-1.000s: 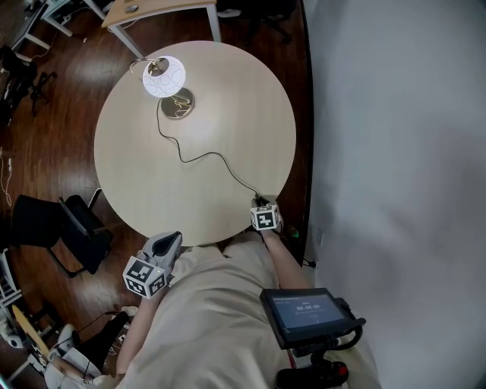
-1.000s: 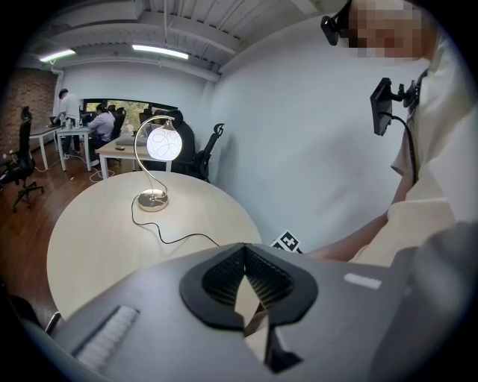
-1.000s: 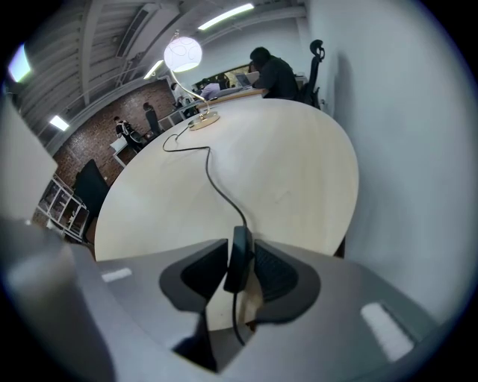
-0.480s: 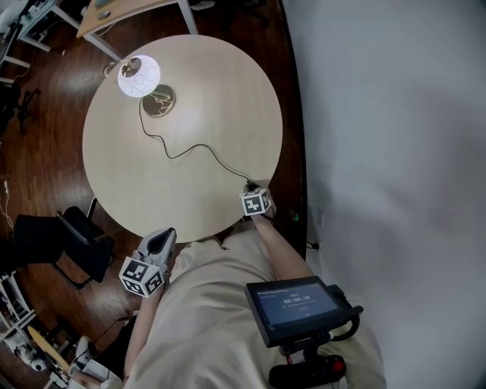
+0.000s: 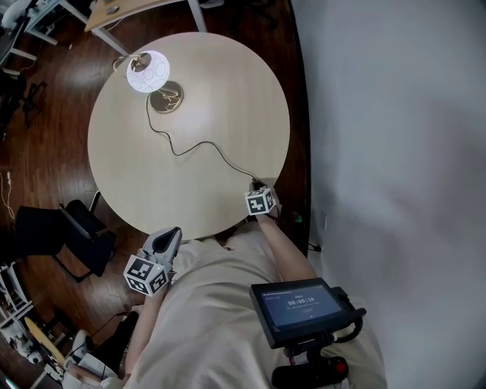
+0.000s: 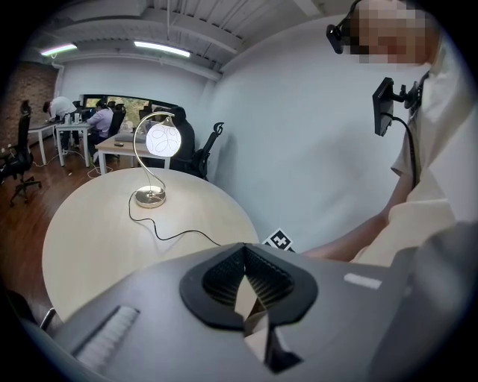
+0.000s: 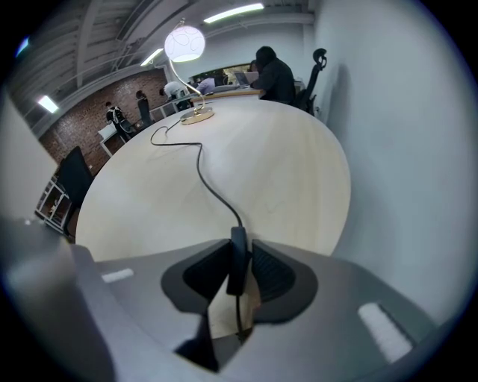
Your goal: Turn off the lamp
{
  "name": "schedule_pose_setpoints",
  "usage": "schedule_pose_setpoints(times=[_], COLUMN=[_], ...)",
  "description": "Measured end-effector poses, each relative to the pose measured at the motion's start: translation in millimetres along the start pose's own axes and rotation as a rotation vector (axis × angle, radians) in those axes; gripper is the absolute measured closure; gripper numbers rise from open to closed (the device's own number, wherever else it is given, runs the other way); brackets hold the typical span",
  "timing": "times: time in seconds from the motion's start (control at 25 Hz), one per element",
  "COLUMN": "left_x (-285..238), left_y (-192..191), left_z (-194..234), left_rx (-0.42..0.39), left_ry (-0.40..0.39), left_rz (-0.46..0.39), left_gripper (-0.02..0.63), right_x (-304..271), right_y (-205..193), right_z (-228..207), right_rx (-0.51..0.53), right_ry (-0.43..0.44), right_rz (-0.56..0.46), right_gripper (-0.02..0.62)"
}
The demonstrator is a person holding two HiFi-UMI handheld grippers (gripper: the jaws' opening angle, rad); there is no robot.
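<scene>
The lamp (image 5: 148, 72) has a white globe, still lit, on a curved brass stem and round base (image 5: 165, 99) at the far left of the round table (image 5: 220, 83). Its black cord (image 5: 197, 146) snakes to the near right edge. There my right gripper (image 5: 256, 188) points steeply down. Its jaws are closing on the cord's inline switch (image 7: 237, 261), which stands upright between the pads and touches both. The lamp (image 7: 184, 42) glows far beyond it. My left gripper (image 5: 167, 239) hangs off the table's near edge, shut and holding nothing; it faces the lamp (image 6: 163, 139).
A white wall (image 5: 395, 114) runs close along the table's right side. A black chair (image 5: 68, 232) stands on the wood floor at the left, and a desk (image 5: 144, 7) beyond the table. A screen on a mount (image 5: 300, 311) sits at the person's chest.
The view shifts a little between frames. The right gripper stays at the cord switch by the table's near right edge. The left gripper has not moved, and the lamp stays lit.
</scene>
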State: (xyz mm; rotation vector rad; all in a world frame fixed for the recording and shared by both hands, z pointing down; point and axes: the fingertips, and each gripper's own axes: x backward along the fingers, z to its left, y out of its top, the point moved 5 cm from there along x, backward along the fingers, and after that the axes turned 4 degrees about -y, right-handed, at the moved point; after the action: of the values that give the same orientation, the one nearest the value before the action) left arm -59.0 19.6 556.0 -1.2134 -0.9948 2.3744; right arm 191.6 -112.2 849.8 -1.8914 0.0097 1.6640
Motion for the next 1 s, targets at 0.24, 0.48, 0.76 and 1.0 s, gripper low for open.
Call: schedule_pose_setpoints(times=[0.24, 0.48, 0.76, 1.0], left_x=[4.0, 6.1, 7.1, 10.6], left_y=[-4.6, -5.8, -8.7, -11.7], left_z=[0.8, -2.8, -6.4, -6.9], left_rx=[0.01, 0.017, 0.018, 0.021], left_ry=[0.015, 0.023, 0.029, 0.038], left_rz=[-0.006, -0.007, -0.007, -0.013], left_gripper=[0.609, 0.609, 0.609, 0.609], right_x=[-2.3, -1.2, -1.1, -0.1], right_y=[-0.2, 1.2, 1.8, 3.6], right_z=[2.0, 0.6, -0.6, -0.2], right_rx=[0.016, 0.022, 0.028, 0.059], right_ry=[-0.006, -0.005, -0.001, 0.0], right_rz=[-0.013, -0.02, -0.023, -0.01], right_gripper=[0.509, 0.511, 0.515, 0.528])
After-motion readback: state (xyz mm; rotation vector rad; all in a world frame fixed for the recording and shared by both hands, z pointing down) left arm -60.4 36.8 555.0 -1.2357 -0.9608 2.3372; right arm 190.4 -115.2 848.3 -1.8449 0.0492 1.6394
